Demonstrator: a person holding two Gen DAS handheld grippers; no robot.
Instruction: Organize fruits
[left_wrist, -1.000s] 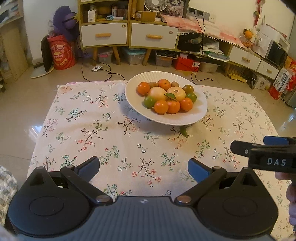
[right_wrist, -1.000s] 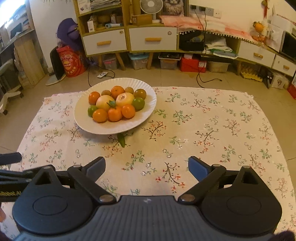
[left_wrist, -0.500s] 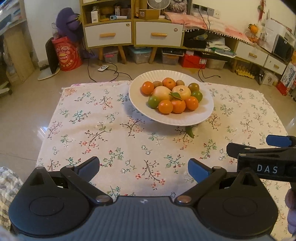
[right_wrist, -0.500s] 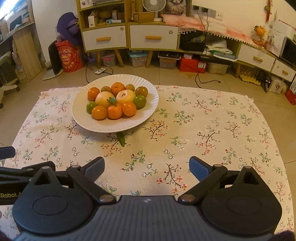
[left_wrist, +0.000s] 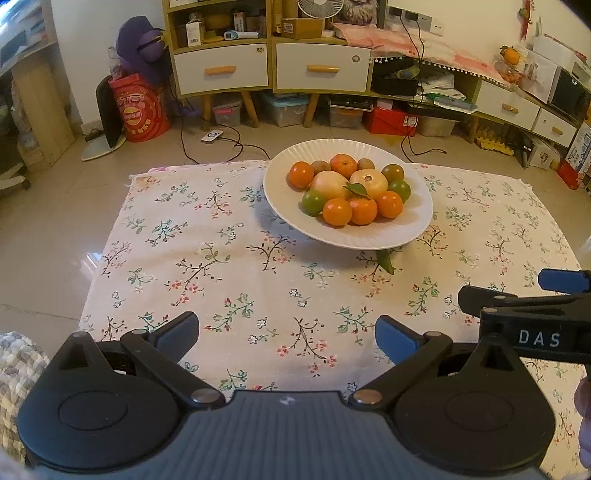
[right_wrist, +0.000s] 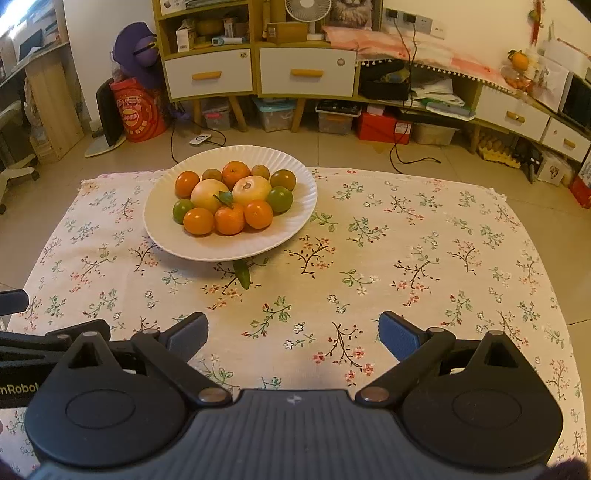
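Note:
A white ribbed plate (left_wrist: 413, 225) (right_wrist: 162, 229) sits at the far middle of the floral cloth, piled with several oranges, green citrus, small brown fruits and two pale large fruits (left_wrist: 328, 186) (right_wrist: 208, 194). A loose green leaf (left_wrist: 386, 262) (right_wrist: 243, 278) lies just in front of the plate. My left gripper (left_wrist: 286, 334) hovers open over the near cloth, holding nothing. My right gripper (right_wrist: 293, 330) is also open and empty, to the right of the plate; its side shows in the left wrist view (left_wrist: 524, 306).
The floral cloth (left_wrist: 221, 258) (right_wrist: 424, 258) covers a low table with bare floor around it. Cabinets with drawers (left_wrist: 269, 66) (right_wrist: 258, 70), storage boxes, a red bag (left_wrist: 142, 109) and cables stand beyond the far edge. A checked sleeve (left_wrist: 18, 365) shows at left.
Both grippers have drawn back and risen slightly, so the plate looks smaller and farther. Jaws stayed open; the fruit did not move.

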